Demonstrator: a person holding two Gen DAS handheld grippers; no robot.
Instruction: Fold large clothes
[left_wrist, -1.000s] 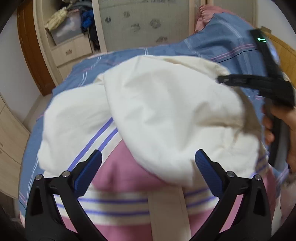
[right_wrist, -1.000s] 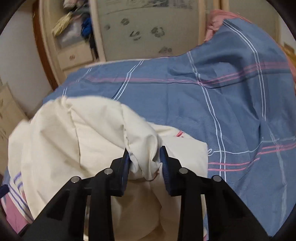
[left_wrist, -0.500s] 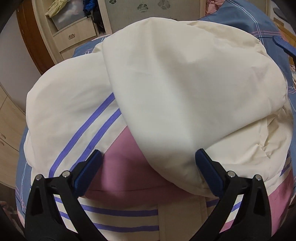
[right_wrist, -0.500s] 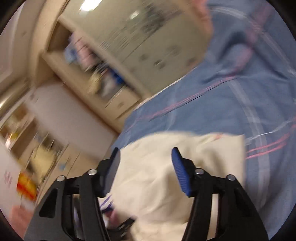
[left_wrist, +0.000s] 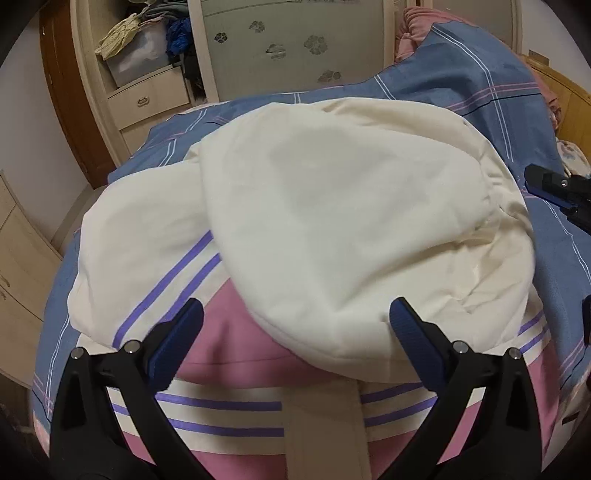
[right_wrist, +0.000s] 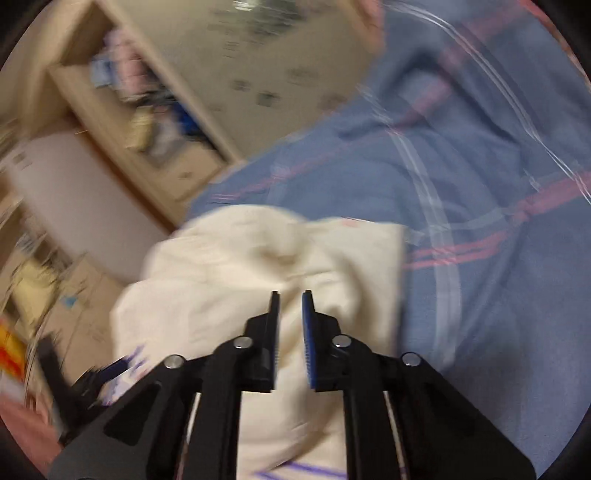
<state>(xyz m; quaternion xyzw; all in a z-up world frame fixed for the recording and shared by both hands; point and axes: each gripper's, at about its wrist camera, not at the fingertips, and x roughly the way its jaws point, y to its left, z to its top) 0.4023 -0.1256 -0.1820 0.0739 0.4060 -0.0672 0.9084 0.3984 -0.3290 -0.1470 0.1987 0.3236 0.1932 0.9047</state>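
Observation:
A large cream garment (left_wrist: 332, 229) with pink panels and purple stripes lies on the bed, its cream part folded over the pink front. My left gripper (left_wrist: 295, 321) is open and empty, hovering just above the garment's near folded edge. My right gripper (right_wrist: 290, 306) has its jaws nearly closed with a narrow gap and holds nothing; it hangs above the cream garment (right_wrist: 258, 280). The right wrist view is blurred by motion. The right gripper also shows at the right edge of the left wrist view (left_wrist: 554, 188).
A blue plaid bedcover (left_wrist: 480, 92) covers the bed under the garment. A cream wardrobe (left_wrist: 147, 74) with open shelves and drawers stands beyond the bed's far end. A wooden headboard (left_wrist: 569, 92) is at the right. Cabinets (left_wrist: 18, 258) stand at the left.
My right gripper let go of the cream fabric, opened, drew back to the right and has narrowed again. The folded cream layer has settled flat on the garment. My left gripper stayed open.

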